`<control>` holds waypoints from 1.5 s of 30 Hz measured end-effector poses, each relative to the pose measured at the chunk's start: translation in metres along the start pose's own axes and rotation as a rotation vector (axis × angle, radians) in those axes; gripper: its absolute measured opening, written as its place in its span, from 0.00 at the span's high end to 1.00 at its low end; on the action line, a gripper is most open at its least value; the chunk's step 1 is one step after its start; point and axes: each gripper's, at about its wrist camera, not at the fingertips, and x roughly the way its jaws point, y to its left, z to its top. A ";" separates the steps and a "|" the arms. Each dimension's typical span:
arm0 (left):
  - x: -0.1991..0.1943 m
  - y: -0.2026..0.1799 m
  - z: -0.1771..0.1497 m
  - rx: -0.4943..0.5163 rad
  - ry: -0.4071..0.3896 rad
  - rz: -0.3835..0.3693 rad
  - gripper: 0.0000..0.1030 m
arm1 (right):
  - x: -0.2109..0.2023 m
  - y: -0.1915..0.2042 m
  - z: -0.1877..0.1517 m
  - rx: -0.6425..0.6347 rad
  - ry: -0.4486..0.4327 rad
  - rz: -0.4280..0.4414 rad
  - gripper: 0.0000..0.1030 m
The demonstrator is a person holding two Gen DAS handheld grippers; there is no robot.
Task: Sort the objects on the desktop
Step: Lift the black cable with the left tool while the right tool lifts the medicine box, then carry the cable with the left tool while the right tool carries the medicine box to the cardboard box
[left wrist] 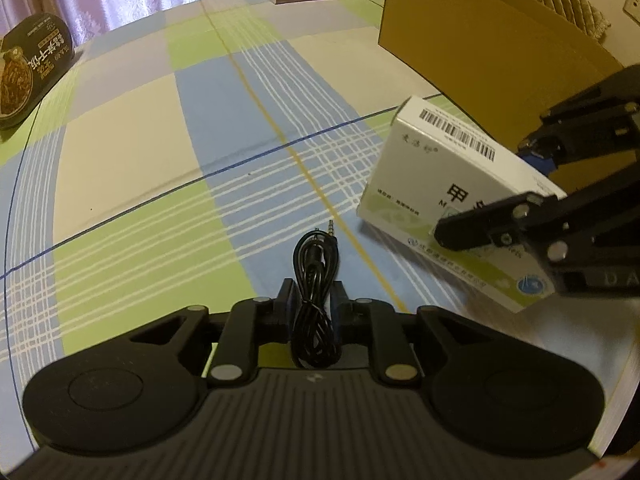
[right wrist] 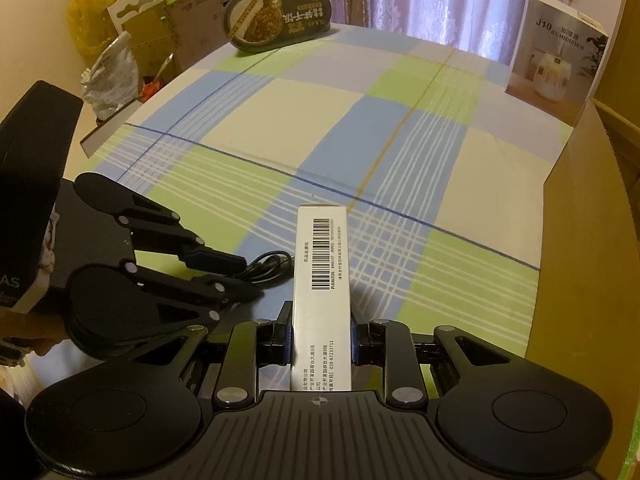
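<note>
The left gripper [left wrist: 314, 300] is clenching a coiled black cable [left wrist: 314, 280]; just beside it, the right gripper [right wrist: 320, 334] is gripping a white medicine box [right wrist: 322, 280] above the checked tablecloth [right wrist: 280, 120]

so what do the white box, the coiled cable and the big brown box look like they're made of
White box: probably thin printed card, smooth with a slight sheen, crisp folded edges and a barcode. Coiled cable: black rubbery or plastic sheath, faintly glossy, ending in metal jack plugs. Big brown box: likely matte brown cardboard with a plain, unprinted face.
</note>
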 end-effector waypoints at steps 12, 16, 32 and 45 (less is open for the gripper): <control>-0.029 0.008 0.012 -0.070 -0.079 0.004 0.89 | -0.009 -0.003 0.002 0.022 -0.038 -0.011 0.79; -0.041 0.007 0.020 -0.083 -0.118 0.007 0.89 | -0.017 -0.004 0.006 0.033 -0.073 -0.021 0.79; -0.072 -0.015 0.049 -0.109 -0.236 0.001 0.89 | -0.077 -0.020 0.019 0.133 -0.318 -0.097 0.79; -0.090 -0.057 0.098 -0.104 -0.357 -0.077 0.89 | -0.133 -0.055 0.016 0.222 -0.501 -0.201 0.79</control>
